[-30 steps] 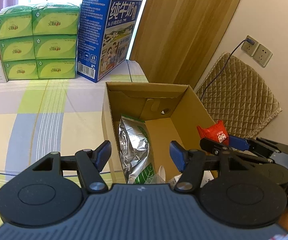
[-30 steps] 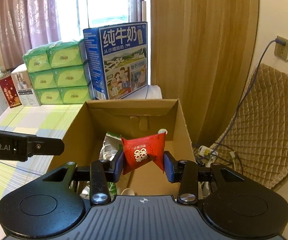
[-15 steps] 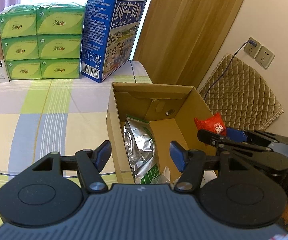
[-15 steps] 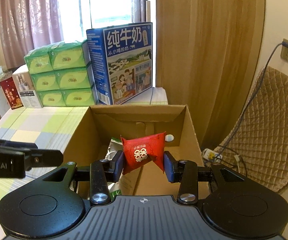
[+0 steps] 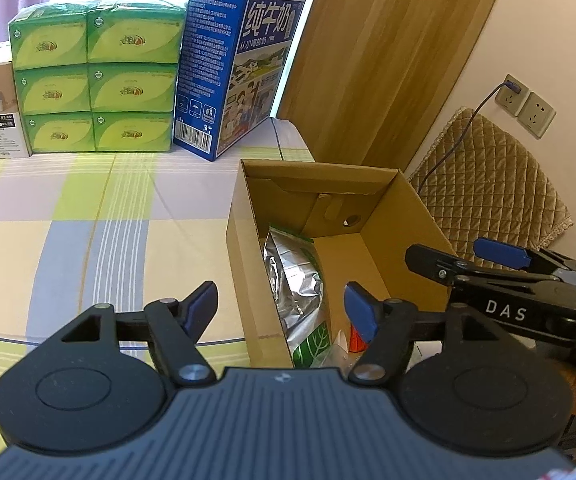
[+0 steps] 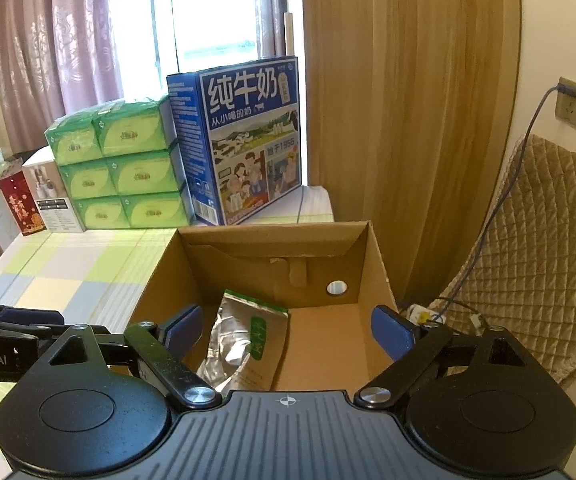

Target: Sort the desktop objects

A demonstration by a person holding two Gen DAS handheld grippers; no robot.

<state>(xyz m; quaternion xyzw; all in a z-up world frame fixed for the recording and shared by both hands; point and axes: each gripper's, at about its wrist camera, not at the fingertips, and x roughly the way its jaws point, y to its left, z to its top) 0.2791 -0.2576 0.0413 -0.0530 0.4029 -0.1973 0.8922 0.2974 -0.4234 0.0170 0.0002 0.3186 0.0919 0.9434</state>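
Right gripper [image 6: 286, 330] spread wide, empty, poised over open cardboard box [image 6: 372, 248]. Left gripper [image 5: 282, 306] also spread, empty, straddling box's near-left wall.

Silver foil pouch [image 6: 244, 344] leaning inside box; small red item [image 5: 355, 338] barely visible at bottom behind left fingertip, identity unclear.

Risks, as judgement:
- Left fingertip catching box wall on withdrawal, dragging or tipping light box across checked tablecloth [image 5: 88, 216].
- Grippers close together above box; possible clash when moving off.

Right hand-held gripper [image 6: 288, 330] spread wide, empty, above cardboard box [image 6: 372, 256]; silver pouch [image 6: 244, 344] inside.
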